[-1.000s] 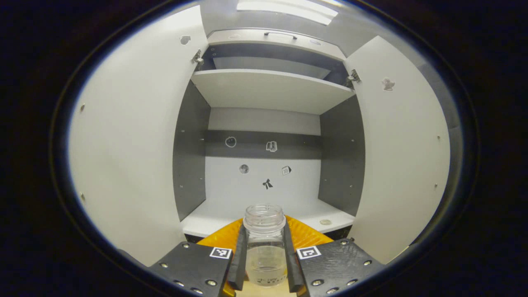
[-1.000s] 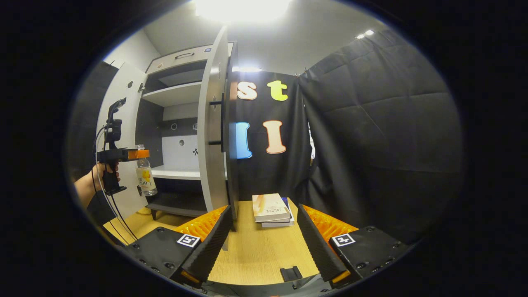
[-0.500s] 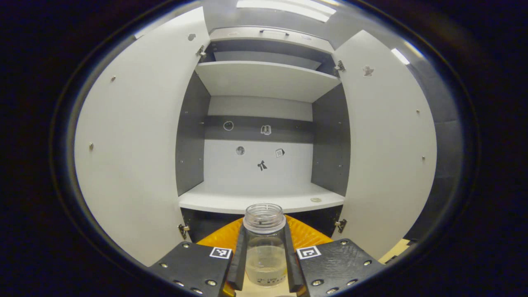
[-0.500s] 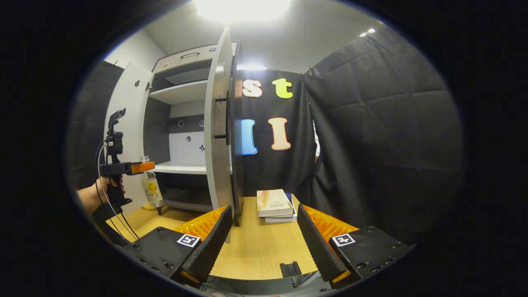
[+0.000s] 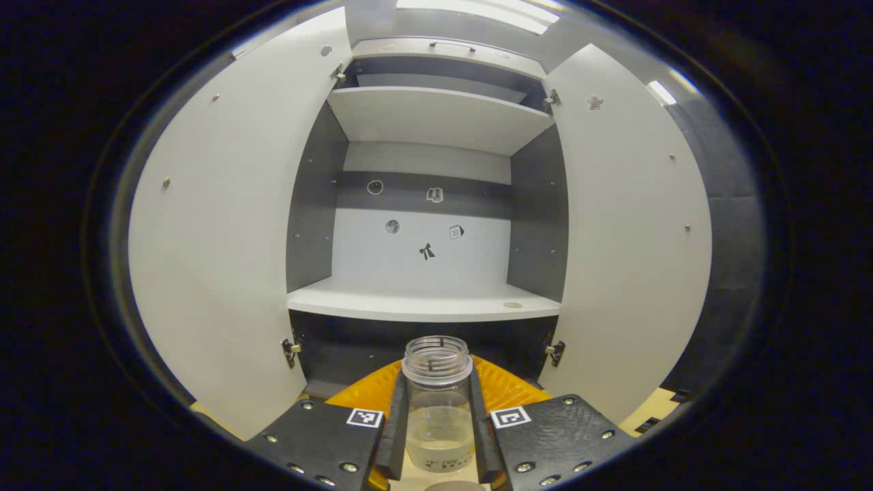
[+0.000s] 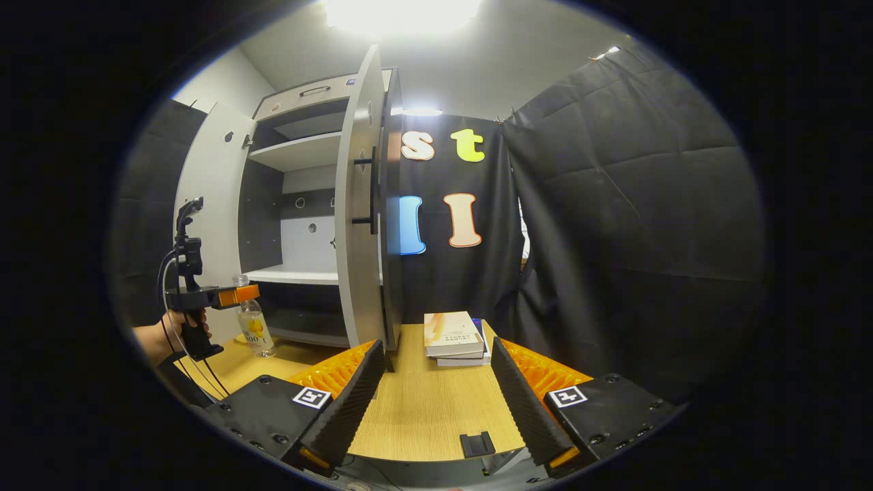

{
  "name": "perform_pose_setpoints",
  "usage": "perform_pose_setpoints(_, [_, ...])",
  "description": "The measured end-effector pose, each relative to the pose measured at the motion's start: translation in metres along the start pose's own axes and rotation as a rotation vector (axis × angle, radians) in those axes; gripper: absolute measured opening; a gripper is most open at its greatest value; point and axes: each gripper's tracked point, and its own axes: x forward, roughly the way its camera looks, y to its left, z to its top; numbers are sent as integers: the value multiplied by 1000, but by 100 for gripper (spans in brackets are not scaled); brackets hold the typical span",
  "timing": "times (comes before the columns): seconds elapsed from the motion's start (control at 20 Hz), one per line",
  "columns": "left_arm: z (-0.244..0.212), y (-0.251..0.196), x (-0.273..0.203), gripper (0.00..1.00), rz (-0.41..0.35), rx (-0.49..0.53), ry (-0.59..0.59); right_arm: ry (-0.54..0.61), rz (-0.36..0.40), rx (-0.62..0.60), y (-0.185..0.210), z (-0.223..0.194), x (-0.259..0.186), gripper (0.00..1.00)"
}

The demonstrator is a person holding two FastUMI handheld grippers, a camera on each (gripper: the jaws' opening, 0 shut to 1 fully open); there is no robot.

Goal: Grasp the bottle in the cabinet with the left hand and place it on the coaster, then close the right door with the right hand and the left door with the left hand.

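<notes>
We see the bottle as a clear plastic cylinder with a ridged, capless neck and a little liquid pooled low inside. It stands upright between the two fingers of the left gripper, which press on its sides just below the neck, so that gripper is closed down to the bottle's width and holds it. In the right gripper view the same bottle shows a yellow label, hanging below the left gripper with its base close to the table; we cannot tell whether it touches. A hand grips that tool's handle, with a cable trailing down.

At the bottom edge of the left gripper view a dark round rim, perhaps the coaster, peeks out just under the bottle; too little shows to be sure.

Beyond the bottle stands the cabinet, smooth white shelves against matte grey side walls, with small stickers on the back panel. Its left door and right door both stand wide open, flat white panels on metal hinges.

The right gripper sits well apart from the bottle, its ribbed fingers spread wide with nothing between them, above the wood-grain table. The right door stands edge-on near it, with a dark bar handle. A stack of books lies farther back on the table.
</notes>
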Motion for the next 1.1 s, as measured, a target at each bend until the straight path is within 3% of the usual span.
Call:
perform_pose_setpoints(0.3, [-43,-5,-9,42,-7,-9,33,27,26,8,7,-16,10,96])
perform_pose_setpoints(0.55, [-81,-5,-12,42,9,-1,64,44,46,21,15,-24,16,100])
perform_pose_setpoints(0.8, [-119,-11,-18,42,12,-1,107,54,36,-3,10,-27,15,96])
perform_pose_setpoints(1.1, [-155,-16,-25,43,16,-13,137,83,19,-9,5,-37,13,100])
